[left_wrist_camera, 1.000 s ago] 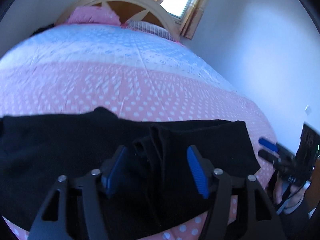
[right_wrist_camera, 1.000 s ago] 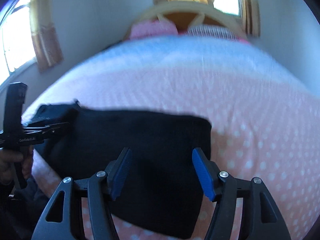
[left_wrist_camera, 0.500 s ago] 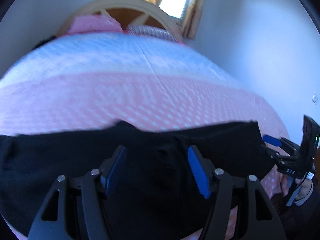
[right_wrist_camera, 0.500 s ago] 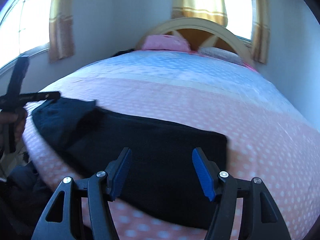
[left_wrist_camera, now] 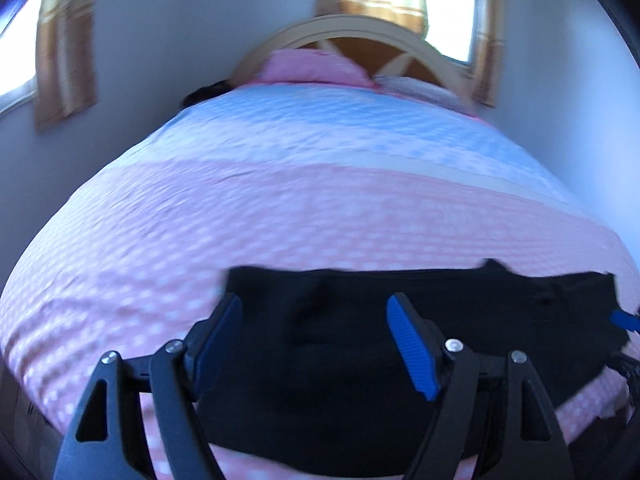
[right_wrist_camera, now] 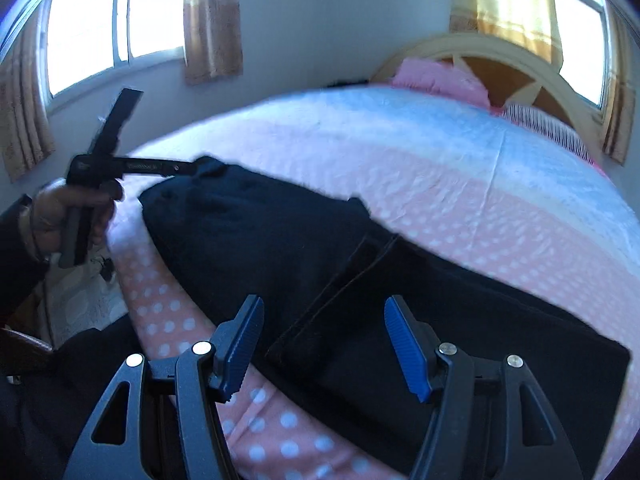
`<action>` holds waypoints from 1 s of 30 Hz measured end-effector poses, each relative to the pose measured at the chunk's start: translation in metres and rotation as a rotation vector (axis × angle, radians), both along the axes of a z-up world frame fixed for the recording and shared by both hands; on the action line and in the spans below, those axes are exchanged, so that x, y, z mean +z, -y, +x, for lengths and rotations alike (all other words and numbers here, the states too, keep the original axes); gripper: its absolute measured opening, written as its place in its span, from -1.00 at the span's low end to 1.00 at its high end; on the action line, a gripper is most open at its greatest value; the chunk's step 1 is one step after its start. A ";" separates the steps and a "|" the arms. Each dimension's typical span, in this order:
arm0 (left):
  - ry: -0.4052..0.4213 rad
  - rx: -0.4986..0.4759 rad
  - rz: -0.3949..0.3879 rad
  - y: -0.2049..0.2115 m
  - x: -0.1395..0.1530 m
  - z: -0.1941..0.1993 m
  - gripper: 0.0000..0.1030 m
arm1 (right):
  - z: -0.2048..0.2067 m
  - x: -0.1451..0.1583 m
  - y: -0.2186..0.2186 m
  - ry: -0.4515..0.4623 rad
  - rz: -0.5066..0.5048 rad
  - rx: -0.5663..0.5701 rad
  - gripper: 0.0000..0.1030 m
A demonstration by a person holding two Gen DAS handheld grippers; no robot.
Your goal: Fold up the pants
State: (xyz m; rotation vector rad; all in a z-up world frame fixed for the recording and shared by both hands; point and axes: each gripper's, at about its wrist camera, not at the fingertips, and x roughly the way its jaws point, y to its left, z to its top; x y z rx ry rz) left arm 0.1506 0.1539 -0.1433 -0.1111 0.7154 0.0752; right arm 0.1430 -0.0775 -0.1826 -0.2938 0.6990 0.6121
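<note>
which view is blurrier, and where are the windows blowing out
Left wrist view: the bedspread is smeared by motion blur, its dots stretched into streaks, and the window behind the headboard is washed out. Right wrist view: sharper, with crisp dots near the black pants, though the far end of the bed is soft; the window at upper left glares white. Both views bend at the edges.
</note>
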 end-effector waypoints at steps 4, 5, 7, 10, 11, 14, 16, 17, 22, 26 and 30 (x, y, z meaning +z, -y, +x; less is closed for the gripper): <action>-0.060 0.050 -0.031 -0.031 -0.025 0.006 0.51 | 0.009 -0.019 -0.004 -0.042 -0.015 -0.060 0.26; -0.073 0.055 -0.039 -0.034 -0.030 0.007 0.51 | 0.009 -0.018 -0.003 -0.050 -0.012 -0.064 0.26; -0.090 0.045 -0.103 -0.043 -0.043 0.009 0.51 | 0.003 -0.011 0.000 -0.043 0.016 -0.063 0.26; -0.075 0.032 -0.133 -0.045 -0.043 0.003 0.51 | -0.007 -0.001 0.003 -0.009 0.058 -0.043 0.26; -0.079 0.013 -0.130 -0.041 -0.043 0.004 0.51 | -0.010 0.001 0.005 0.002 0.058 -0.040 0.26; -0.074 -0.016 -0.147 -0.033 -0.042 0.002 0.49 | -0.015 0.001 0.003 0.023 0.041 -0.035 0.26; -0.074 -0.028 -0.140 -0.029 -0.044 0.005 0.44 | -0.010 -0.006 0.005 -0.003 0.019 -0.054 0.26; -0.076 -0.030 -0.134 -0.028 -0.044 0.005 0.44 | -0.005 -0.011 0.005 -0.018 0.009 -0.065 0.26; -0.073 -0.020 -0.192 -0.040 -0.043 0.005 0.20 | 0.001 -0.014 0.009 -0.057 0.024 -0.077 0.27; -0.076 -0.030 -0.159 -0.037 -0.045 0.005 0.19 | -0.010 -0.003 0.012 -0.003 0.057 -0.072 0.27; -0.087 -0.026 -0.076 -0.027 -0.044 0.006 0.18 | -0.022 0.010 0.011 0.066 0.074 -0.049 0.27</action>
